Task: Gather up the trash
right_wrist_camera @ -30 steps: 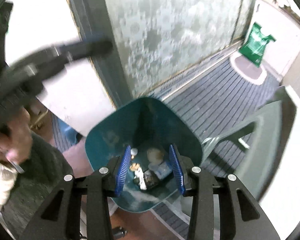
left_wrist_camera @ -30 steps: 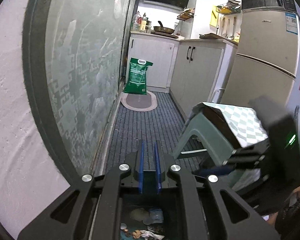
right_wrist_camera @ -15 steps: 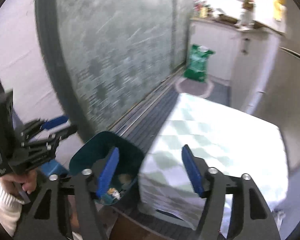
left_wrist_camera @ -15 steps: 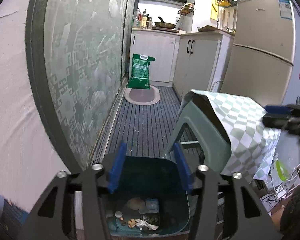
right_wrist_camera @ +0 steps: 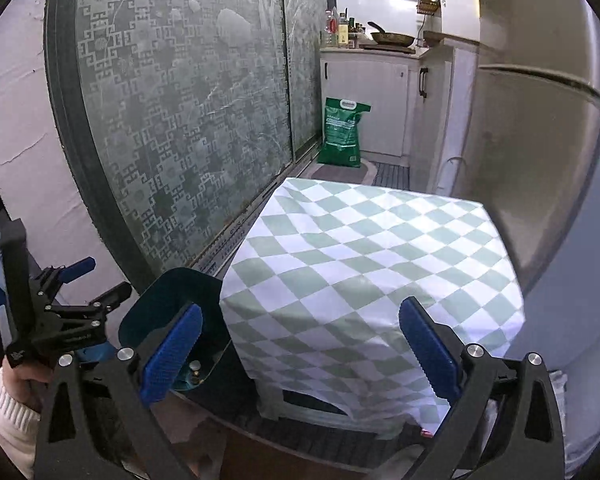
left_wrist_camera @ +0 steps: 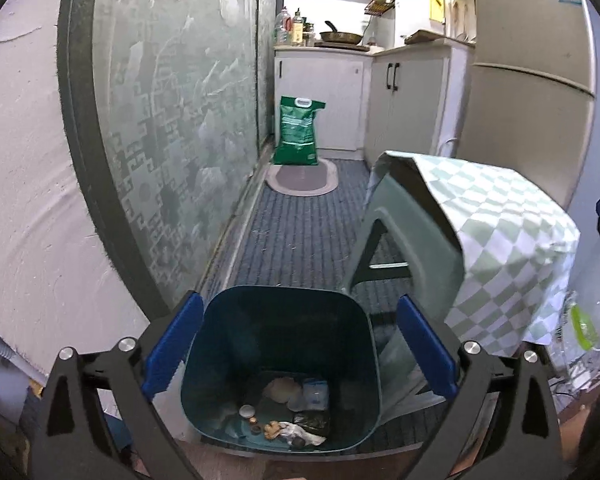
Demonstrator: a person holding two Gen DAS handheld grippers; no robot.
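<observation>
A teal bin [left_wrist_camera: 228,352] stands on the floor with several bits of trash [left_wrist_camera: 288,412] at its bottom: wrappers, caps, crumbs. My left gripper [left_wrist_camera: 300,308] hangs over its mouth, jaws opening, pads wide apart and touching nothing. In the right wrist view the bin [right_wrist_camera: 168,292] sits left of a stool under a green-and-white checked cloth [right_wrist_camera: 360,248]. My right gripper [right_wrist_camera: 300,312] hovers above that cloth, jaws opening, nothing between them. The left gripper [right_wrist_camera: 100,280] shows at the far left, held by a hand in a white sleeve [right_wrist_camera: 8,412].
A frosted patterned glass door [left_wrist_camera: 172,120] runs along the left. The cloth-covered stool [left_wrist_camera: 500,216] stands right of the bin. Beyond it are a green bag [left_wrist_camera: 298,132], an oval mat [left_wrist_camera: 302,176], white cabinets [left_wrist_camera: 400,96] and a fridge [left_wrist_camera: 532,80]. Ribbed dark flooring lies between.
Both grippers' jaws have spread from nearly shut to wide. The right gripper swung from above the bin to above the checked cloth. The left view pulled back, showing the whole bin.
</observation>
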